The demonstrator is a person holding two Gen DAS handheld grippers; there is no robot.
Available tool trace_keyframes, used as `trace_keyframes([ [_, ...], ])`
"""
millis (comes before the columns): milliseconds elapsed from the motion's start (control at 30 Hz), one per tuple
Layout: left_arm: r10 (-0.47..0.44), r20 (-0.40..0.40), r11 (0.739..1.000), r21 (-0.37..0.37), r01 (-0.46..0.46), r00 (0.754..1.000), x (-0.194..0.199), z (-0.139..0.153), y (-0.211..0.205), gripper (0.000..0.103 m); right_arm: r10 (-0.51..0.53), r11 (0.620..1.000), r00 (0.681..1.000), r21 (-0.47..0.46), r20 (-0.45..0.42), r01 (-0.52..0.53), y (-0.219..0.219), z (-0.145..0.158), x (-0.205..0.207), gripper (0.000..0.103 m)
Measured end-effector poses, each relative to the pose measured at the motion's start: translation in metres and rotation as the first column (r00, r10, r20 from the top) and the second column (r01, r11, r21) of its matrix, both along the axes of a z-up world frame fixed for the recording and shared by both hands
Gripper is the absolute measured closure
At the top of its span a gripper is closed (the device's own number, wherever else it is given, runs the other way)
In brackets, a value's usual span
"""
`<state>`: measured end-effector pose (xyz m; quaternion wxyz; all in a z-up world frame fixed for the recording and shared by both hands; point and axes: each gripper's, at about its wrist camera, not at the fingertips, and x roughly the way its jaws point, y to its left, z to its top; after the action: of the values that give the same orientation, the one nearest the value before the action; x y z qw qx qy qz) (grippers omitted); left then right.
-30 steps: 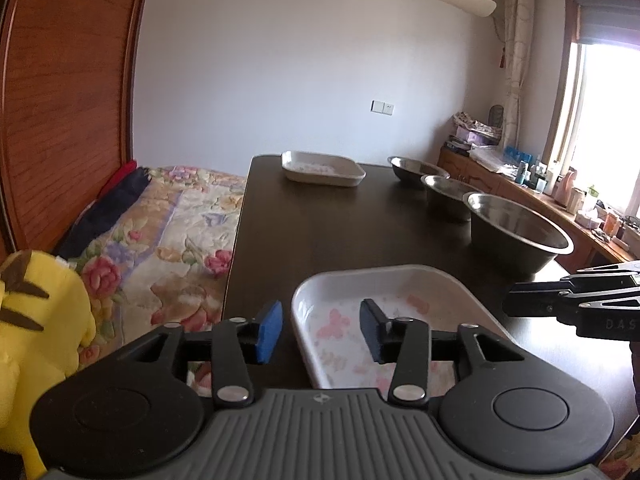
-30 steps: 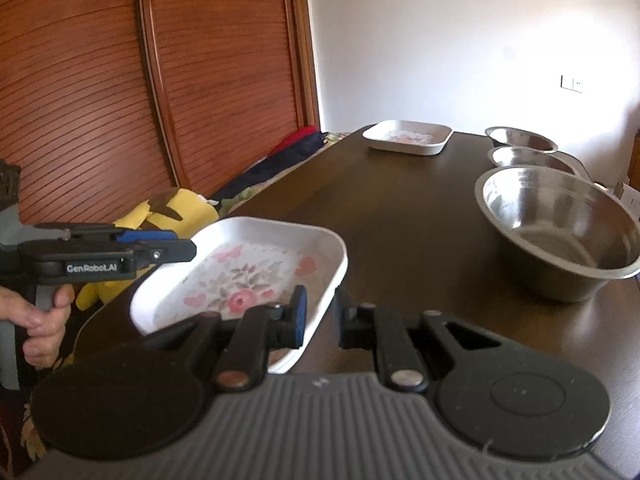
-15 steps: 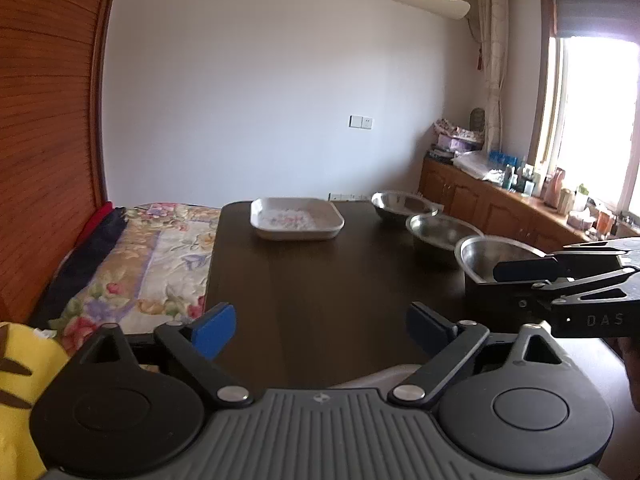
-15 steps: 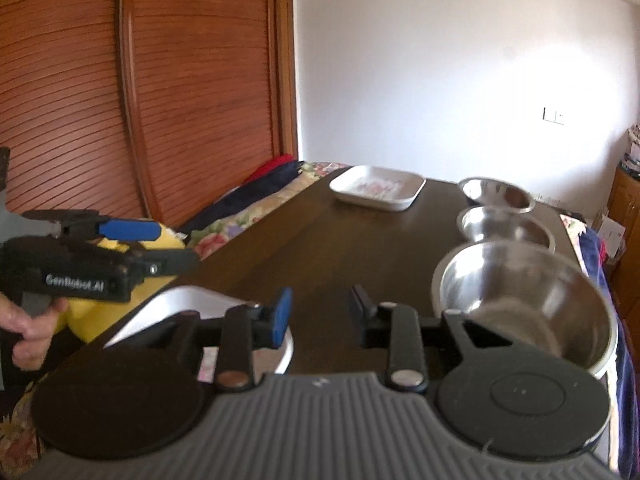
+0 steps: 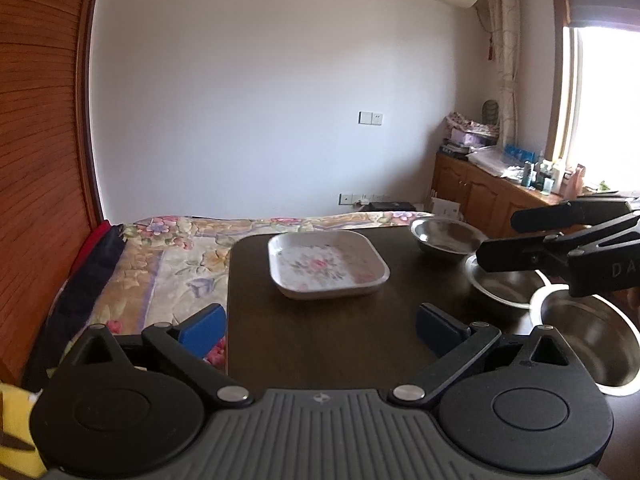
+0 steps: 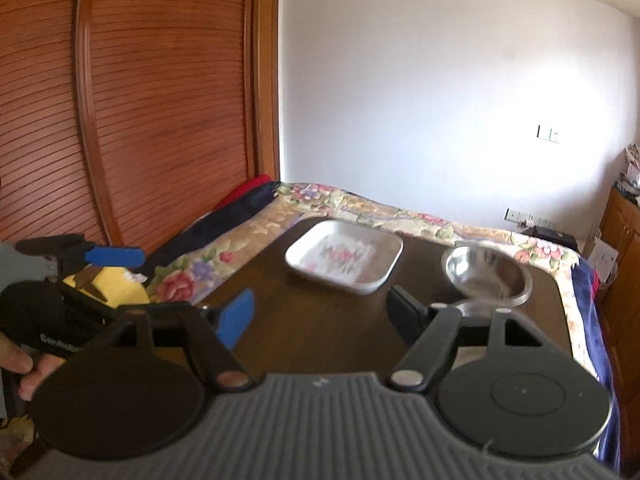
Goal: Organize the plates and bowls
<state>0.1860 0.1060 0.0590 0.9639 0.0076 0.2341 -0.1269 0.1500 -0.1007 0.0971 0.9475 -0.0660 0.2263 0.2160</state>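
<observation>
A white square plate with a flower print lies at the far end of the dark table; it also shows in the right wrist view. Three steel bowls stand in a row on the right: a small far one, a middle one and a large near one. My left gripper is open and empty above the table. My right gripper is open and empty; it shows from the side in the left wrist view over the bowls. The near flowered plate is out of view.
A bed with a flowered cover runs along the table's left and far edges. A yellow plush toy lies at the near left. A wooden cabinet with clutter stands under the window. A slatted wooden door is left.
Both grippers rose and moved forward over the table, and both opened wide. The near flowered plate dropped out of view below them. The far plate and bowls now look closer.
</observation>
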Motion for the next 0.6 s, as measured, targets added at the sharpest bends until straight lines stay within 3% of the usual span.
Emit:
trace_keyframes([
  [433, -0.021, -0.112, 1.000, 0.008, 0.022, 0.993, 0.104, -0.014, 0.013, 0.000, -0.025, 0.999, 0.997, -0.046, -0.068, 0.022, 0.029, -0.014, 0.087, 0.030],
  [600, -0.031, -0.116, 0.999, 0.040, 0.036, 0.993, 0.132, -0.014, 0.007, 0.003, -0.060, 0.997, 0.990, -0.049, -0.125, 0.054, 0.032, -0.021, 0.121, 0.038],
])
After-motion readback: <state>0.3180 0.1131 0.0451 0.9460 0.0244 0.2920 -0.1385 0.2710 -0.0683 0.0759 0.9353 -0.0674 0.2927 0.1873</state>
